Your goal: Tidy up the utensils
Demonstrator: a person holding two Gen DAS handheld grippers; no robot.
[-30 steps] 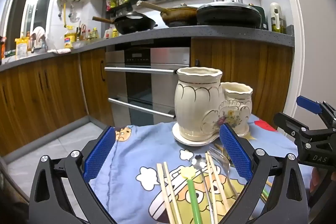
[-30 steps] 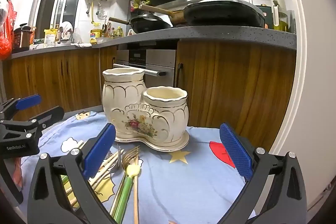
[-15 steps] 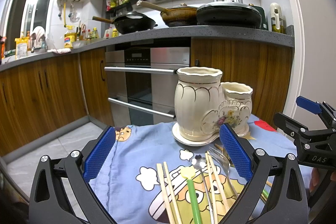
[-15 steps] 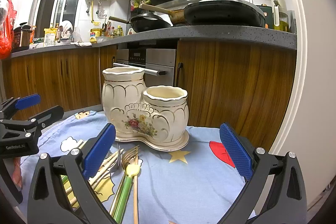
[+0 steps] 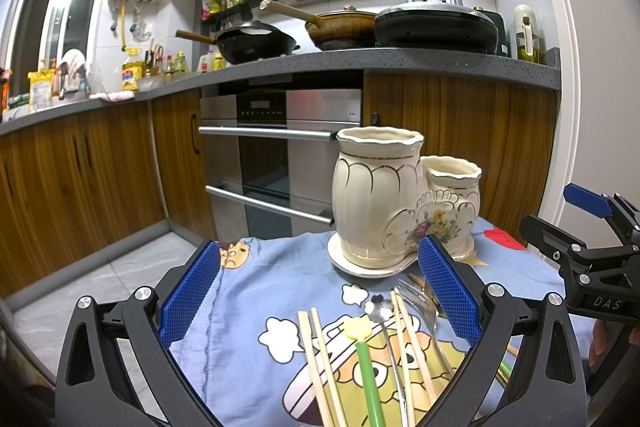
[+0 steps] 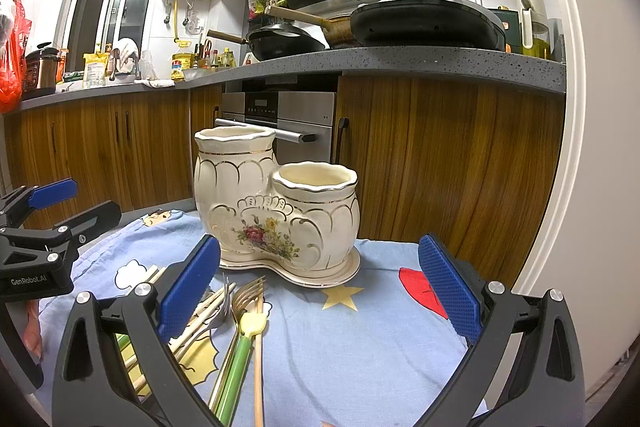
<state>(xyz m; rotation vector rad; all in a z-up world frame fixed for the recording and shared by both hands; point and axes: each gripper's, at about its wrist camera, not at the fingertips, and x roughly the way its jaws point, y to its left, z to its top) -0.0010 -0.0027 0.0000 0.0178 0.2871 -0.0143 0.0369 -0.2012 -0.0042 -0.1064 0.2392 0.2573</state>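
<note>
A cream double-pot utensil holder (image 5: 400, 203) (image 6: 276, 211) with gold trim and a flower print stands on the blue cartoon cloth (image 5: 272, 287) (image 6: 360, 339); both pots look empty. In front of it lie loose utensils: wooden chopsticks (image 5: 320, 359) (image 6: 188, 323), a green-handled utensil with a yellow tip (image 5: 366, 359) (image 6: 240, 347), a silver fork (image 5: 420, 303) (image 6: 226, 299) and a gold fork (image 6: 250, 293). My left gripper (image 5: 320, 297) hovers open over the pile, holding nothing. My right gripper (image 6: 320, 293) is open and empty, to the right of the pile.
Behind the table run wooden kitchen cabinets (image 5: 80, 179), a steel oven (image 5: 280, 163) and a grey counter (image 6: 400, 63) with pans. A white door frame (image 6: 560, 147) stands at the right. The cloth drops off at the table's left edge (image 5: 212, 307).
</note>
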